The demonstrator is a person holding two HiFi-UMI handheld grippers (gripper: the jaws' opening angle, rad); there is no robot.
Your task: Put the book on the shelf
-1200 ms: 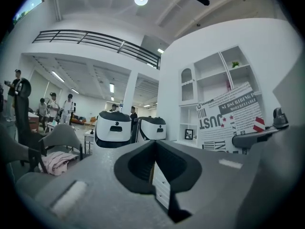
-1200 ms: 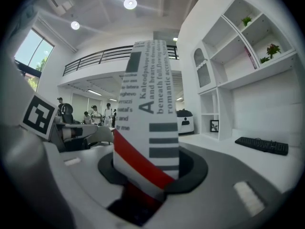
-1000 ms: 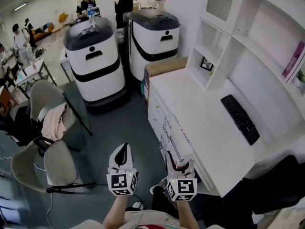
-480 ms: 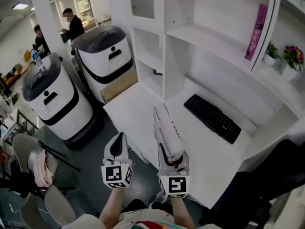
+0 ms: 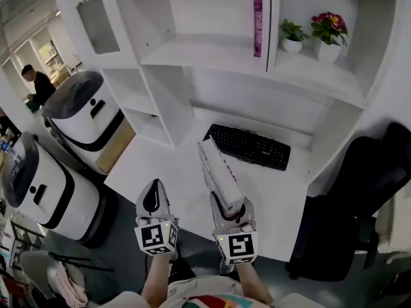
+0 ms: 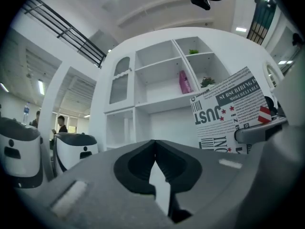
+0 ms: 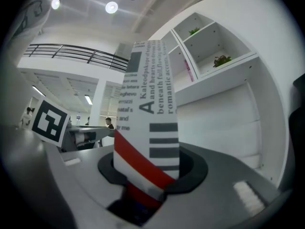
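Observation:
My right gripper [image 5: 226, 205] is shut on the lower end of a white book [image 5: 217, 171] printed with black lettering and a red stripe. It holds the book over the white desk [image 5: 173, 185], spine up and pointing at the shelf unit [image 5: 212, 50]. In the right gripper view the book [image 7: 150, 113] stands upright between the jaws of that gripper [image 7: 152, 173]. My left gripper [image 5: 153, 199] hovers beside it, shut and empty; its own view shows the closed gripper [image 6: 154, 157], the book [image 6: 229, 112] at the right and the shelf unit [image 6: 159, 82] ahead. A pink book [image 5: 257, 17] stands on the upper shelf.
A black keyboard [image 5: 248, 146] lies on the desk under the shelves. Two potted plants [image 5: 291, 34] [image 5: 329, 29] stand in the right compartment. Two white-and-black machines [image 5: 82, 114] [image 5: 35, 183] and a cardboard box [image 5: 117, 147] stand left, a black chair [image 5: 359, 197] right. A person [image 5: 36, 87] stands far left.
The head view has swung from the machines and floor round to the shelf unit. Both grippers have moved over the desk edge, the right one still carrying the book.

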